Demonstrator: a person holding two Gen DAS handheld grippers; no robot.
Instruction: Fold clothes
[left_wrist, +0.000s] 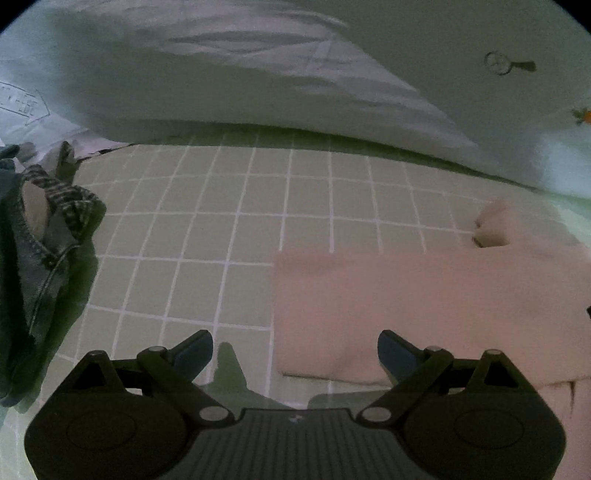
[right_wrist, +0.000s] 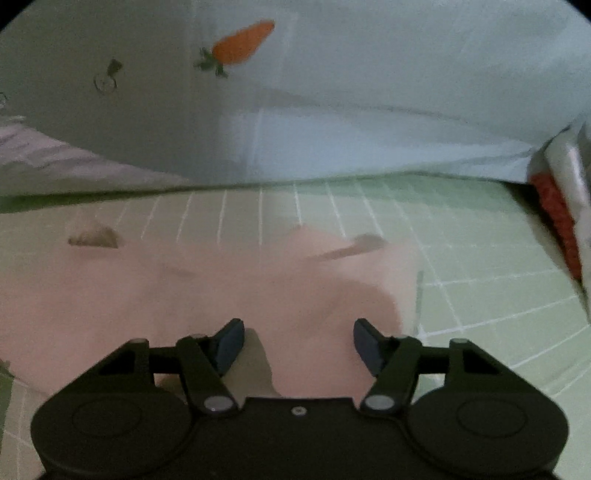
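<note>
1. My left gripper (left_wrist: 294, 354) has its jaws wide apart, nothing between them, over the green grid sheet (left_wrist: 207, 229).
2. My right gripper (right_wrist: 298, 345) is also apart, gripping nothing, above the pink garment (right_wrist: 207, 291).
3. The garment lies flat on the sheet, its edge just beside my left jaws.
4. Jeans (left_wrist: 33, 266) lie heaped at far left.
5. A pale blanket (right_wrist: 369, 92) with a carrot print (right_wrist: 242, 42) lies behind.
</note>
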